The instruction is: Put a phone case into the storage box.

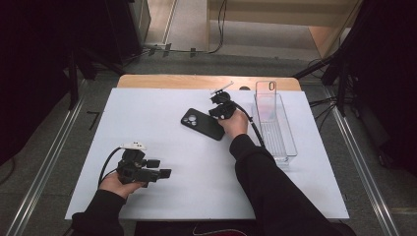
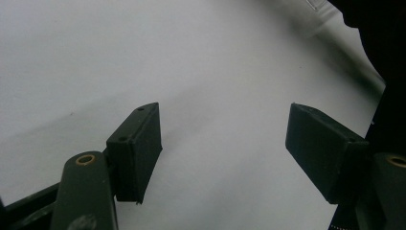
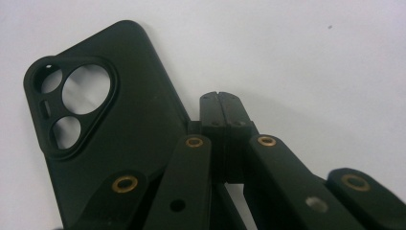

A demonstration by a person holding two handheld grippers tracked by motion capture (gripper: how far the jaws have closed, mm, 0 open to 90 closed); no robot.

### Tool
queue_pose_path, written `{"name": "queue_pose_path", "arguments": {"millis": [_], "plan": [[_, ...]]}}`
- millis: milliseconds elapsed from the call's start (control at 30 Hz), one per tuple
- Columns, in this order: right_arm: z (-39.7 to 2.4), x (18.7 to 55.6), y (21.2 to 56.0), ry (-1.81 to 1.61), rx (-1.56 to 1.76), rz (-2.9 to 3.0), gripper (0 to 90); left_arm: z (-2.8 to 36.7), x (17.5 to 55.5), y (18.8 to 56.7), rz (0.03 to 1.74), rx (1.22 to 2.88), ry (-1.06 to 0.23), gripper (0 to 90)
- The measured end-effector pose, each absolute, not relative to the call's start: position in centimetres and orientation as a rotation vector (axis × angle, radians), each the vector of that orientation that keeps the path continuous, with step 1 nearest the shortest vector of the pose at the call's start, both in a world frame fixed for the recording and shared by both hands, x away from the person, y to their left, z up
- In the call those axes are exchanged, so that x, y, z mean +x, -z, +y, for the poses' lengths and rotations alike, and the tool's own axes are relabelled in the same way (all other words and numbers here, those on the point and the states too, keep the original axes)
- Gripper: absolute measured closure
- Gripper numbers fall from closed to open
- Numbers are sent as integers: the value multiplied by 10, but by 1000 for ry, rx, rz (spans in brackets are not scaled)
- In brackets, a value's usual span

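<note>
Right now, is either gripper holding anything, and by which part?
Nothing is held. The right gripper is shut with nothing between its fingers, beside the black phone case. The left gripper is open over the table.

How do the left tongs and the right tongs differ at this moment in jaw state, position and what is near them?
The left tongs stand wide open, jaws well apart; the right tongs are shut, jaw tips pressed together with nothing between. The left tongs sit near the sheet's front left over bare white sheet; the right tongs are farther back, beside the black phone case. Both are black and hand-held.
</note>
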State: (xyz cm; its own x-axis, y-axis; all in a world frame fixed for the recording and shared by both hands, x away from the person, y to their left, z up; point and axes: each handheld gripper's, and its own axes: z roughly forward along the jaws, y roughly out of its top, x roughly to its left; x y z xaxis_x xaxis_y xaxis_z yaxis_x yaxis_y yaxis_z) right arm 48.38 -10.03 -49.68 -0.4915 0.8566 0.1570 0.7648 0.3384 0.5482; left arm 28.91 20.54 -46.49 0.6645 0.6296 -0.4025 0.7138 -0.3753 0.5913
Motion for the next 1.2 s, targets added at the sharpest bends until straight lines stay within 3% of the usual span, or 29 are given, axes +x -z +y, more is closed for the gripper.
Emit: {"name": "queue_pose_path", "arguments": {"millis": [667, 833, 1033, 1200], "plan": [[-93, 429, 497, -917, 1412, 2574, 861, 205, 289, 466, 1035, 2115, 138, 282], [-100, 423, 482, -988, 1426, 2531, 775, 205, 289, 466, 1033, 2113, 146, 281], [-107, 409, 464, -1076, 1413, 2574, 537, 205, 289, 466, 1036, 2111, 154, 282], [-117, 396, 454, -1141, 1358, 2575, 413, 205, 289, 466, 1034, 2115, 155, 282]]}}
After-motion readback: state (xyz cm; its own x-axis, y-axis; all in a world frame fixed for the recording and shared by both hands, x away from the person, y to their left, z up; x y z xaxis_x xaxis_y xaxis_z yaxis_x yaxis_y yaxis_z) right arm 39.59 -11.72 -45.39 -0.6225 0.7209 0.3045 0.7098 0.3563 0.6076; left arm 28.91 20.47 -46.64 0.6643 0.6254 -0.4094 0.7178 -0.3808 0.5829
